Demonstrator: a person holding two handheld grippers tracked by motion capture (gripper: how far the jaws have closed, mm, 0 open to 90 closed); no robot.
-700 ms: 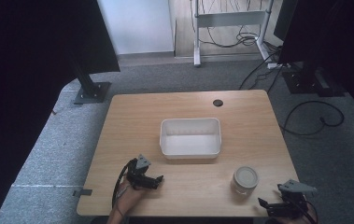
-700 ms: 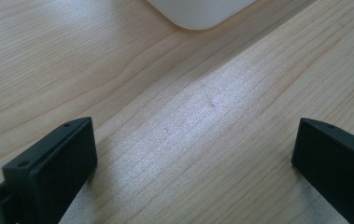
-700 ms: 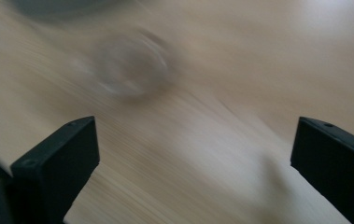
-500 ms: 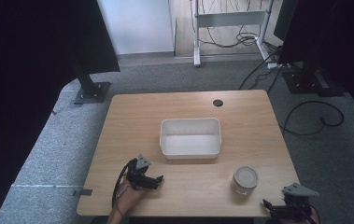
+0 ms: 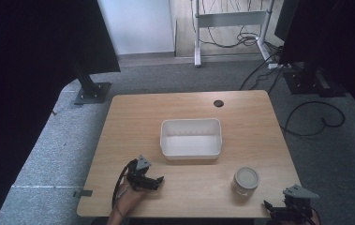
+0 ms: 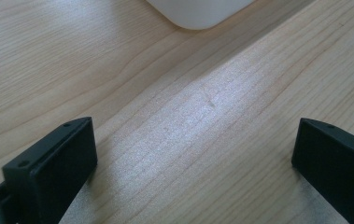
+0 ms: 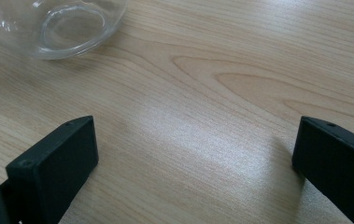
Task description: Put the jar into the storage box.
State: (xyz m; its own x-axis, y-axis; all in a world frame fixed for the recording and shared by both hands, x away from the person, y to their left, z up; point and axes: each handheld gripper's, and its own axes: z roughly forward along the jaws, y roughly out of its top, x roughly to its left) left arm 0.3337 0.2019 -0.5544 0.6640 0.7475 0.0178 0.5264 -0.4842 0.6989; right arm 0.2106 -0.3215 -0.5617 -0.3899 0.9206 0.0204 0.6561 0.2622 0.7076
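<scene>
We judge the reach unbegun: our right gripper (image 5: 278, 210) rests near the glass jar (image 5: 246, 180), jaws spread empty; left gripper (image 5: 154, 181) likewise released. Next, close around the jar.

The glass jar (image 7: 55, 25) is cut off by the right gripper view's top edge, leaving just its clear base. In the left gripper view, the white tray (image 6: 198, 11) shows one rounded corner, the rest cropped away
</scene>
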